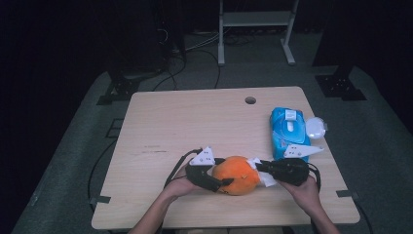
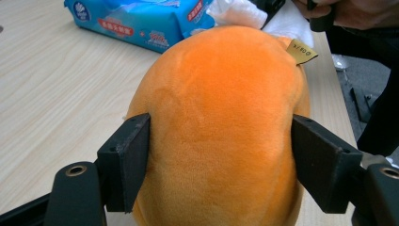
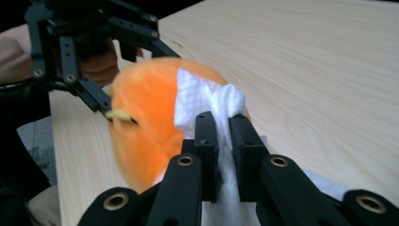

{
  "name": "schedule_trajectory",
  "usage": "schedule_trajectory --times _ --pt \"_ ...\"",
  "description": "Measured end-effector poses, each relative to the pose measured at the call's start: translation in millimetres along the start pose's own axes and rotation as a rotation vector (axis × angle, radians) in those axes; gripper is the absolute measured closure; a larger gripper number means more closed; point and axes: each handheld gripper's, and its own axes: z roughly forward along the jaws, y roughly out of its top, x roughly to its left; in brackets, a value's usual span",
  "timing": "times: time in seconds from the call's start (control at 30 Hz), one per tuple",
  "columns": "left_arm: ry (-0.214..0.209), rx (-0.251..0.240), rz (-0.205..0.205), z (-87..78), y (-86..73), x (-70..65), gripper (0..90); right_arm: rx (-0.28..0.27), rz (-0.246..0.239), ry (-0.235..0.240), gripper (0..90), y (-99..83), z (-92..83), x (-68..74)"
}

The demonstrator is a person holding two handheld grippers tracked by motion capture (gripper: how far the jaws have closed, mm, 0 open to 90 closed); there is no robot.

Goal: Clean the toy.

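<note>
The orange plush toy (image 2: 219,127) sits between the left gripper (image 2: 221,160), whose pads flank its sides without visibly denting them, jaws partly spread; whether they press I cannot tell. The toy lies at the table's (image 1: 170,122) near edge, long axis running gripper to gripper. The right gripper (image 3: 224,123), clamped on a white wipe (image 3: 207,96), meets the toy's far end, wipe touching plush. Beyond the toy lies a blue wipes pack (image 1: 288,131); its print and the toy's yellow tag (image 2: 301,51) are unreadable.

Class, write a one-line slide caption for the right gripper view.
Right gripper presses a white wipe against the orange plush.
</note>
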Motion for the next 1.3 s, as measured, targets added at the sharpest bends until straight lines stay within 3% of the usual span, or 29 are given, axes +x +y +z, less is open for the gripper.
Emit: schedule_trajectory --times 0.2,0.27,0.47,0.57,0.7,0.83,0.97,1.1,1.17,1.3 --pt "0.000 0.025 0.077 5.5 6.9 -12.1 25.0 -0.025 -0.053 0.060 81.9 13.6 9.6 20.2" --pt "-0.006 0.024 0.065 4.0 5.5 -10.0 25.0 -0.014 -0.070 0.056 81.9 14.5 11.8 22.8" --pt "-0.012 0.011 0.006 -0.1 0.7 -0.4 25.0 -0.001 0.000 0.036 81.9 3.6 2.8 1.9" --pt "-0.008 0.012 0.003 0.2 1.4 -0.5 24.8 0.012 0.022 0.028 82.0 -0.9 -0.7 -4.2" --pt "0.011 0.030 0.035 3.6 9.1 -7.6 24.4 -0.006 -0.004 0.041 81.9 7.7 2.9 4.4" --pt "0.024 0.041 0.056 5.2 10.9 -10.4 21.1 -0.006 -0.059 0.056 81.9 17.4 12.8 19.0" --pt "0.018 0.020 -0.019 2.1 9.4 -3.4 11.1 0.000 -0.053 0.051 82.0 14.5 13.3 14.4" --pt "-0.008 -0.013 -0.117 -0.4 5.0 5.7 10.5 -0.002 -0.041 0.039 82.0 12.0 7.2 7.2" --pt "-0.029 -0.023 -0.127 1.8 1.1 6.1 16.9 0.000 -0.036 0.040 82.0 12.1 5.3 5.4" --pt "0.000 0.000 -0.102 1.6 5.6 1.6 25.3 0.006 -0.076 0.033 82.0 16.6 6.4 14.7"
